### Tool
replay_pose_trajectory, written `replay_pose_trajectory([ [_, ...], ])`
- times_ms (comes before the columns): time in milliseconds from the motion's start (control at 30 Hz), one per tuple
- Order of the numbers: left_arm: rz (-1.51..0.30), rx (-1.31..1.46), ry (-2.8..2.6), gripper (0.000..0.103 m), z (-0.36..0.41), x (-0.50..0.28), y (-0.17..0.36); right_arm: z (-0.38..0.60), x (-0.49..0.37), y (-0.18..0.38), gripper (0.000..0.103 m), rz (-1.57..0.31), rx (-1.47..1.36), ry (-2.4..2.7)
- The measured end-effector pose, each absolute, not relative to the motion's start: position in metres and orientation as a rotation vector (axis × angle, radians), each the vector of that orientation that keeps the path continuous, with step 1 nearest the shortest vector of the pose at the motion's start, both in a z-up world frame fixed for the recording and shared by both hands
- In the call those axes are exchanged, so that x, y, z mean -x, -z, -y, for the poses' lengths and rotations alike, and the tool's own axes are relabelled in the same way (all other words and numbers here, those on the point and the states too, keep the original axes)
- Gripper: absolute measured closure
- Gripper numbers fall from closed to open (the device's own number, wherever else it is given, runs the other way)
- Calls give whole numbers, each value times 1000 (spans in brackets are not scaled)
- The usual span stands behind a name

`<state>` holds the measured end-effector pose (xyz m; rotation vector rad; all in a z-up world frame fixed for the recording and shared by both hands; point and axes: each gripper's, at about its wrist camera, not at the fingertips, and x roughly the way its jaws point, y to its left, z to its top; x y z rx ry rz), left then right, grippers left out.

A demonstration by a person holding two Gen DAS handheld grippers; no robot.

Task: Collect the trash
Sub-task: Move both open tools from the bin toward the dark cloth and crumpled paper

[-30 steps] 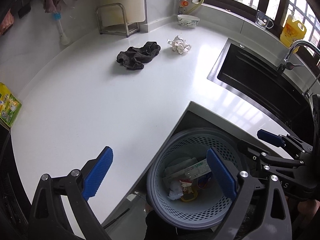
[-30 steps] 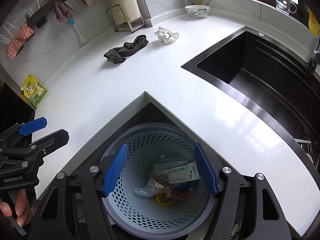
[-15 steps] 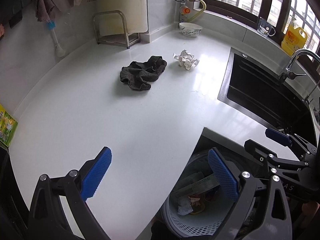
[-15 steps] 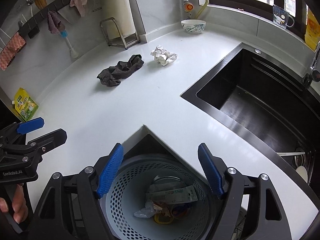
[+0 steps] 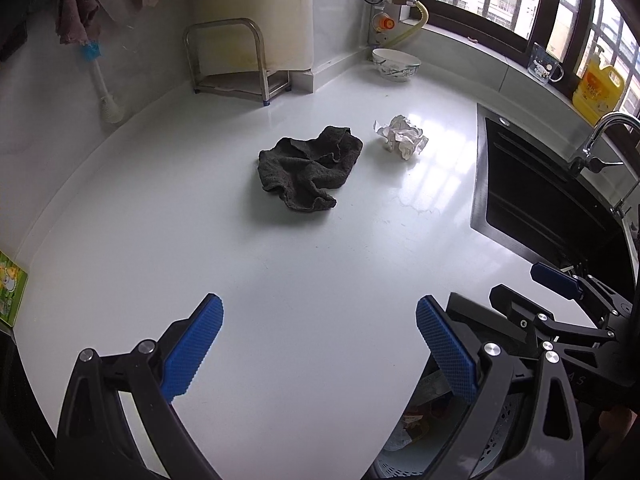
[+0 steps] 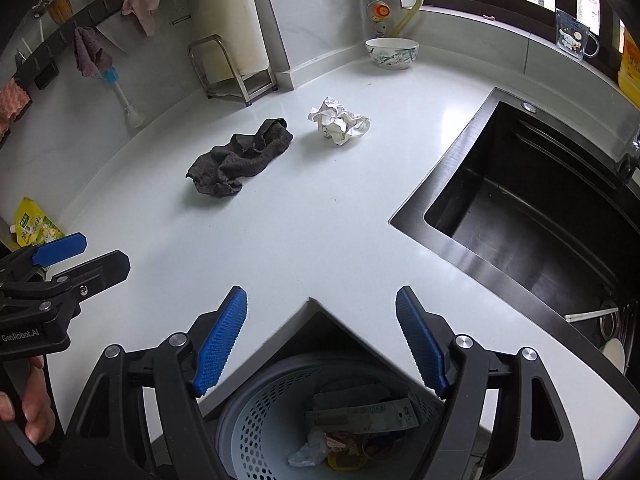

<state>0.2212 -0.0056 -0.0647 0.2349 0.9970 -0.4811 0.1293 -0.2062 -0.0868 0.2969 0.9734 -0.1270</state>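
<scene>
A crumpled white paper ball (image 5: 401, 137) (image 6: 339, 121) lies on the white counter (image 5: 200, 220) (image 6: 300, 220), far ahead of both grippers. A dark grey rag (image 5: 310, 168) (image 6: 240, 158) lies just left of it. A grey perforated trash bin (image 6: 256, 420) (image 5: 496, 432) holding wrappers sits below the counter's inner corner. My left gripper (image 5: 318, 350) is open and empty above the counter's near edge. My right gripper (image 6: 320, 342) is open and empty above the bin and the counter corner.
A black sink (image 6: 532, 216) (image 5: 536, 196) with a faucet (image 5: 600, 136) is on the right. A patterned bowl (image 5: 396, 63) (image 6: 391, 53), a metal rack (image 5: 236, 64) (image 6: 232, 72), a yellow bottle (image 5: 598, 88) and a mug (image 6: 574, 38) stand at the back.
Both grippers have risen and moved forward from over the bin toward the counter. The bin has slid to the bottom of both views; the paper ball and rag look closer.
</scene>
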Motion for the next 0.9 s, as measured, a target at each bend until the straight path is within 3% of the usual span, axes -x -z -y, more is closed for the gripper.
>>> replay_pose_trajectory([
  [900,-1029,-232,522,8,-1,-308,90,217,-207,105,29,-1023,-322,223],
])
